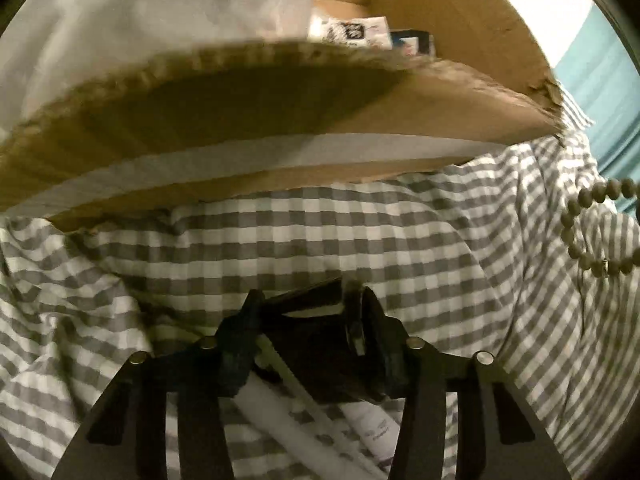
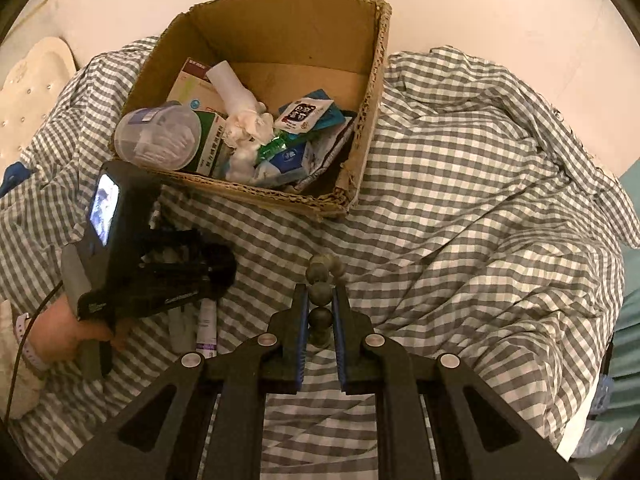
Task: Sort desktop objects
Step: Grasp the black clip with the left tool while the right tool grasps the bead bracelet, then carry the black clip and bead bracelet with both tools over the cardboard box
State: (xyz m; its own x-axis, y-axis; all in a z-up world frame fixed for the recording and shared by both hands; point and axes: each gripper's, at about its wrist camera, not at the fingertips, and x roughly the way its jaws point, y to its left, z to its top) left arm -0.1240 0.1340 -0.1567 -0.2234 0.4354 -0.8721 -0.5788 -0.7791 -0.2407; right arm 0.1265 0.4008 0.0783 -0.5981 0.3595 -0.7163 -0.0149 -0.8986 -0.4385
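My left gripper (image 1: 310, 304) points down at the checked cloth, just short of the cardboard box (image 1: 280, 120). A flat black object (image 1: 316, 344) fills the gap between its fingers, and the pads press on it. White tubes (image 1: 280, 412) lie under it. In the right wrist view the same gripper (image 2: 208, 264) is carried by a hand (image 2: 60, 332). My right gripper (image 2: 320, 300) is shut on a string of grey-green beads (image 2: 320, 292), lifted off the cloth. The string's loop (image 1: 592, 232) shows at the right of the left wrist view.
The open box (image 2: 364, 120) holds a cotton-swab tub (image 2: 160, 136), tissue packs (image 2: 304, 114), medicine boxes and crumpled paper. A white tube (image 2: 206, 328) and grey pens lie beside the hand. The rumpled grey-and-white checked cloth (image 2: 460, 200) covers everything; a pale wall stands behind.
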